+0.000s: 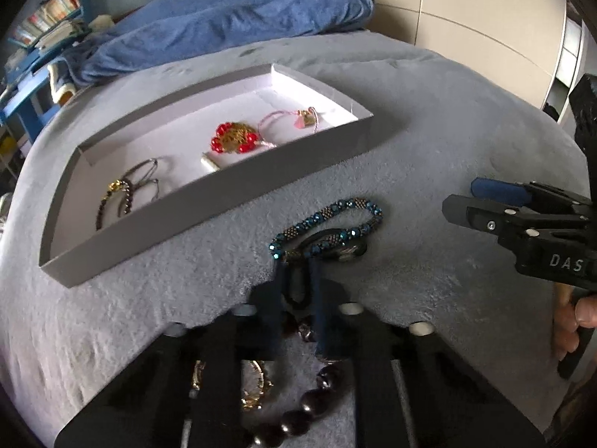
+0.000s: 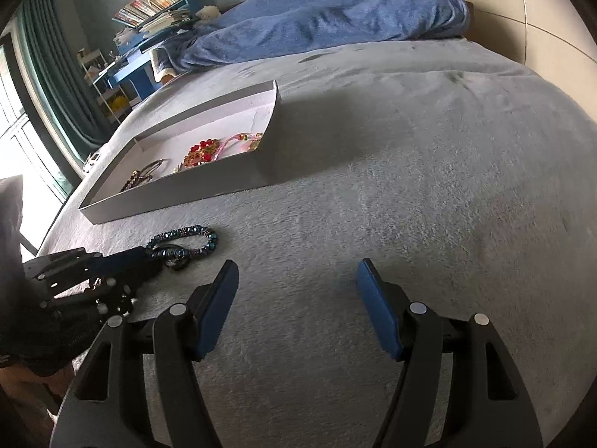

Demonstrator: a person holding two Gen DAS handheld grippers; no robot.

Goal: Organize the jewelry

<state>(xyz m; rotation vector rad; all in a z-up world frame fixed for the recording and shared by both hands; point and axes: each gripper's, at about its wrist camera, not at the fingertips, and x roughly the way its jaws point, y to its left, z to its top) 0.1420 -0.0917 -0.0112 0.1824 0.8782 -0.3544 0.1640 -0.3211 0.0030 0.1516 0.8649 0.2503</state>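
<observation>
A shallow grey tray [image 1: 238, 190] lies on the bed and holds a red bead piece [image 1: 233, 138], a pink cord charm [image 1: 298, 121] and dark bracelets [image 1: 123, 196]. A blue beaded bracelet [image 1: 328, 229] lies on the grey blanket in front of the tray, with a dark ring-shaped piece [image 1: 332, 252] inside it. My left gripper [image 1: 296, 265] is nearly shut around the dark piece's loop, tips at the bracelet. Brown beads [image 1: 309, 403] and gold jewelry [image 1: 253, 384] lie under it. My right gripper [image 2: 296, 272] is open and empty over bare blanket, right of the bracelet [image 2: 186, 240].
A blue pillow and blanket [image 1: 231, 18] lie at the head of the bed. A blue shelf with books [image 2: 156, 3] stands at the far left, by a window with green curtains [image 2: 48, 71]. A beige wall [image 1: 466, 3] is at the right.
</observation>
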